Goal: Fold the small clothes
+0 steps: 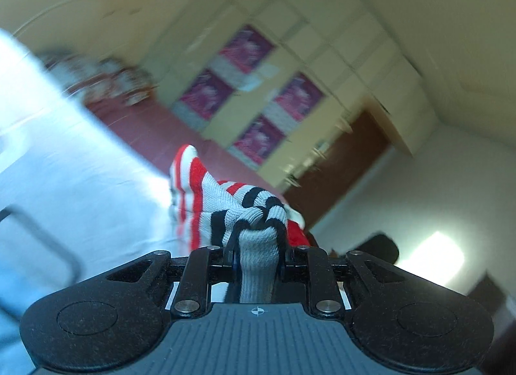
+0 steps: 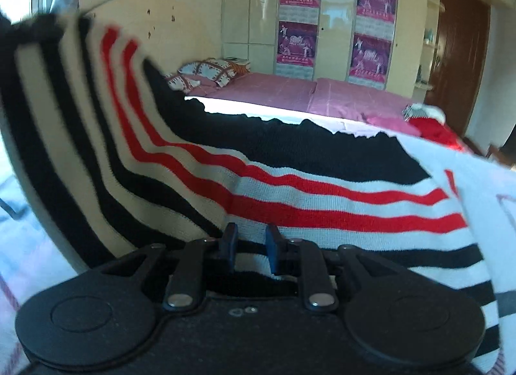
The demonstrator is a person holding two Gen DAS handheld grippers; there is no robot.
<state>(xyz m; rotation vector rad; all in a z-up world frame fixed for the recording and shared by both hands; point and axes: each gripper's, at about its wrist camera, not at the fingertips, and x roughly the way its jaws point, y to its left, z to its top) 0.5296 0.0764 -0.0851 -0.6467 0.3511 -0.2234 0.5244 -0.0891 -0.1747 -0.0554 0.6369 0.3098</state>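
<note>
A knitted striped sweater [image 2: 290, 188] in white, red and black hangs across the right wrist view, lifted at its left end. My right gripper [image 2: 250, 246] pinches its lower edge between its blue pads [image 2: 229, 242]. In the left wrist view my left gripper [image 1: 258, 239] is shut on a bunched part of the same striped sweater [image 1: 225, 201], with grey knit fabric squeezed between the jaws and the rest hanging ahead of it. This view is tilted and blurred.
A white-covered surface [image 1: 64, 165] lies at the left below the sweater. Behind it is a bed with a pink sheet [image 2: 290, 91], pillows [image 2: 209, 72] and a small pile of clothes [image 2: 422, 117]. Wardrobes with purple posters [image 2: 298, 14] and a brown door [image 2: 461, 52] stand at the back.
</note>
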